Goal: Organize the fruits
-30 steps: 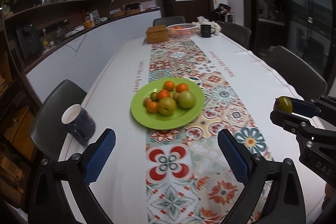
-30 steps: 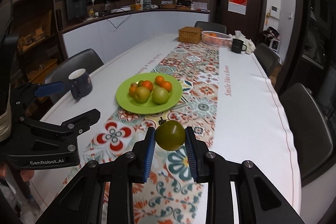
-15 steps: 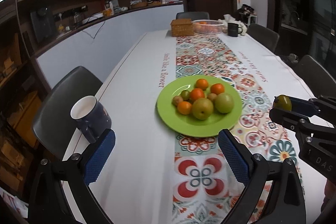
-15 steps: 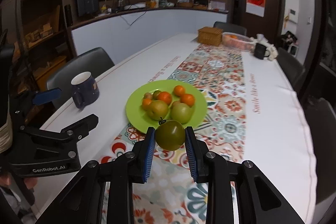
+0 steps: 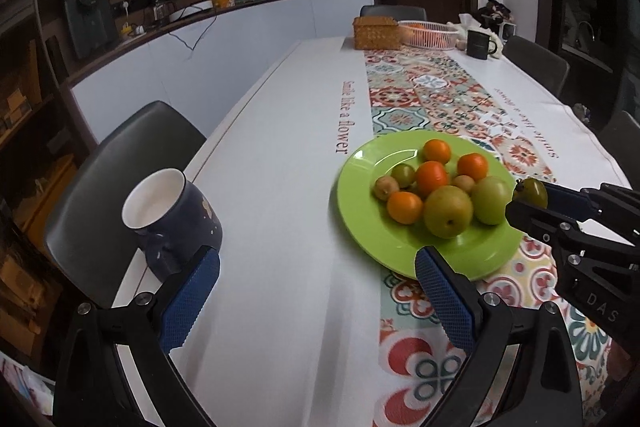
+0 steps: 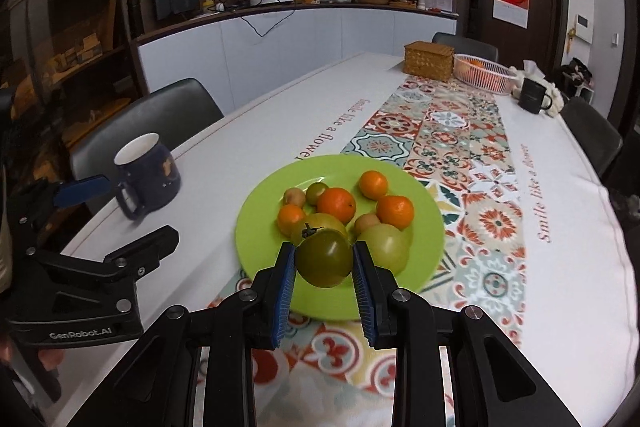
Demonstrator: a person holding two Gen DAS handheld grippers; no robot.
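1. My right gripper (image 6: 324, 261) has its blue pads (image 6: 285, 283) pinching a dark green tomato with a stem (image 6: 323, 258), held above the near rim of the round lime-green plate (image 6: 256, 227).
2. My left gripper (image 5: 316, 303) has its blue-padded fingers (image 5: 188, 301) spread wide with nothing between them.
3. Only the left wrist view shows the tomato from the side, at 3 o'clock of the plate; only the right wrist view shows the clamp head-on.
4. The plate carries four small orange mandarins (image 6: 337, 205), two large yellow-green fruits (image 6: 386, 247) and smaller brownish ones.
5. A dark blue ceramic mug with a white inside (image 5: 172, 219) stands at 9 o'clock of the plate.
6. At the table's far end, at 12 o'clock, stand a woven wicker box (image 6: 428, 62), a pink wire basket (image 6: 482, 73) holding orange fruit and a black mug (image 6: 532, 97).
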